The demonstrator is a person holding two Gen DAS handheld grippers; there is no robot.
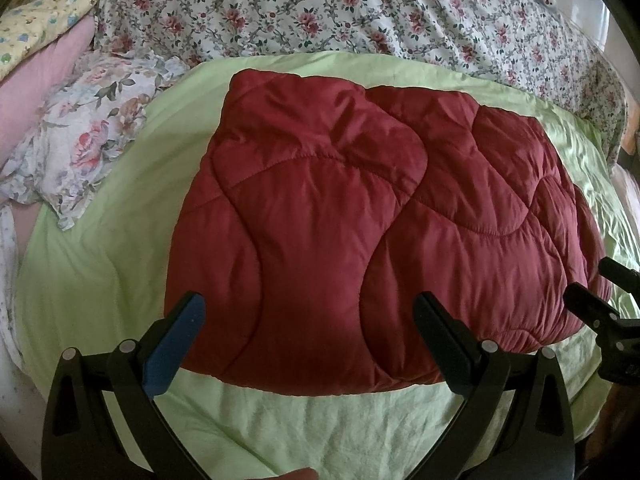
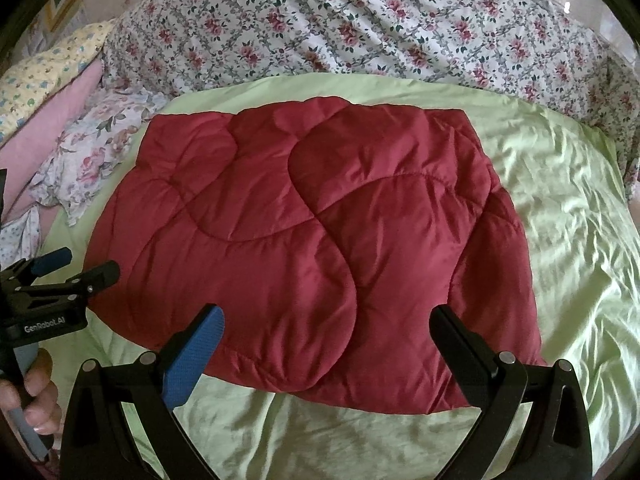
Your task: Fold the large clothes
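A dark red quilted garment [image 1: 360, 216] lies folded into a thick rectangle on a light green sheet [image 1: 120, 208]; it also shows in the right wrist view [image 2: 312, 240]. My left gripper [image 1: 310, 336] is open and empty, held just above the garment's near edge. My right gripper [image 2: 328, 344] is open and empty, also just above the near edge. The right gripper shows at the right edge of the left wrist view [image 1: 600, 296]. The left gripper shows at the left edge of the right wrist view [image 2: 76, 272], beside the garment's left edge.
A floral duvet [image 1: 320, 8] is bunched behind the green sheet [image 2: 560, 240]. A floral pillow [image 1: 88, 136] and pink and yellow bedding [image 1: 44, 56] lie at the left. Bare green sheet lies right of the garment and in front of it.
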